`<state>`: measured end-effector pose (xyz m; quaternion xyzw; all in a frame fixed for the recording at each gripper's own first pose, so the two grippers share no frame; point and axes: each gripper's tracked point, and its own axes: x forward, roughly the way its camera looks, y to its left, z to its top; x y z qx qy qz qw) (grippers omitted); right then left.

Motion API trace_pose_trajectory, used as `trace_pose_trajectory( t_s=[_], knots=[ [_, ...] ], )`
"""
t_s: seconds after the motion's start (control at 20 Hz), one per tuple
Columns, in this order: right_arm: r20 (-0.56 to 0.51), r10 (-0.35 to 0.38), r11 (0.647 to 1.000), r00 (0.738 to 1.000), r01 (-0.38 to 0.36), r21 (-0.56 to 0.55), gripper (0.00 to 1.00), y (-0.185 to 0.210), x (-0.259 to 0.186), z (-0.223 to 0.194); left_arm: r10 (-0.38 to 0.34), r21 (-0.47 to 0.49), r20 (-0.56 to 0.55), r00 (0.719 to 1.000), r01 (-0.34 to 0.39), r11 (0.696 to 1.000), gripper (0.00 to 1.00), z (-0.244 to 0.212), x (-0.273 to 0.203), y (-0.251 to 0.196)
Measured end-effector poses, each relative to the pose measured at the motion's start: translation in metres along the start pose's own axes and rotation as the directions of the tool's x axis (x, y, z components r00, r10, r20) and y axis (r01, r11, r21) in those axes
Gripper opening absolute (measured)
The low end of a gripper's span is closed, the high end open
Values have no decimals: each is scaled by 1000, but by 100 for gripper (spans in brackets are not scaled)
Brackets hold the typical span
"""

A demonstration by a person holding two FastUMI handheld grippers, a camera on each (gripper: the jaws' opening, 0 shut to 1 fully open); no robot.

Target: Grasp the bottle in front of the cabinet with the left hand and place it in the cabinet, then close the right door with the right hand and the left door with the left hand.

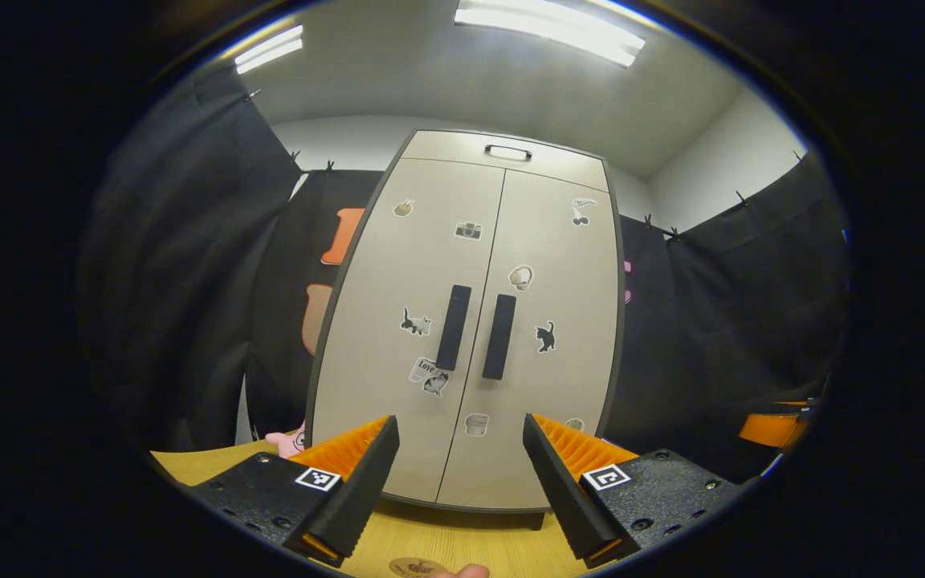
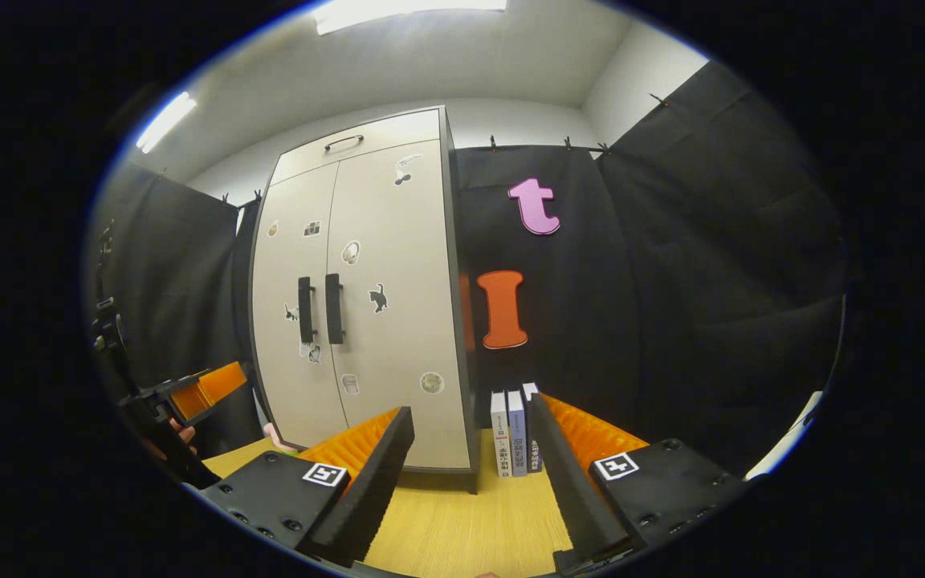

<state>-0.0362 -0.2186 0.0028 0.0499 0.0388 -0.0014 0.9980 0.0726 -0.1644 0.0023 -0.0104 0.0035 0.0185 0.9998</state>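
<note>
Cabinet (image 1: 462, 321): straight ahead of your left gripper (image 1: 461, 470), both doors shut; your task reads as finished, so nothing further is called for. Bottle: presumably inside, unseen. Left gripper: spread wide, empty. Right gripper (image 2: 470, 457): spread wide, empty, cabinet ahead-left.

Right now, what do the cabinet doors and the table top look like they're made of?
Cabinet doors: probably laminated board, smooth matte beige with stickers and dark bar handles. Table top: likely wood or wood-look laminate, pale yellow with fine straight grain lines.
</note>
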Motion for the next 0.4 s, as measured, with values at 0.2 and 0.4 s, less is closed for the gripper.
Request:
trace_pose_trajectory(
  t_s=[0.2, 0.4],
  knots=[
    [3, 6, 1000, 1000, -6, -1, 96, 4, 3, 0, 20, 22, -3, 1000, -20, 1000, 94, -1, 2, 7],
    [9, 8, 1000, 1000, -8, -4, 96, 6, 2, 1, 17, 31, 2, 1000, -17, 999, 94, 1, 1, 7]
  ],
)
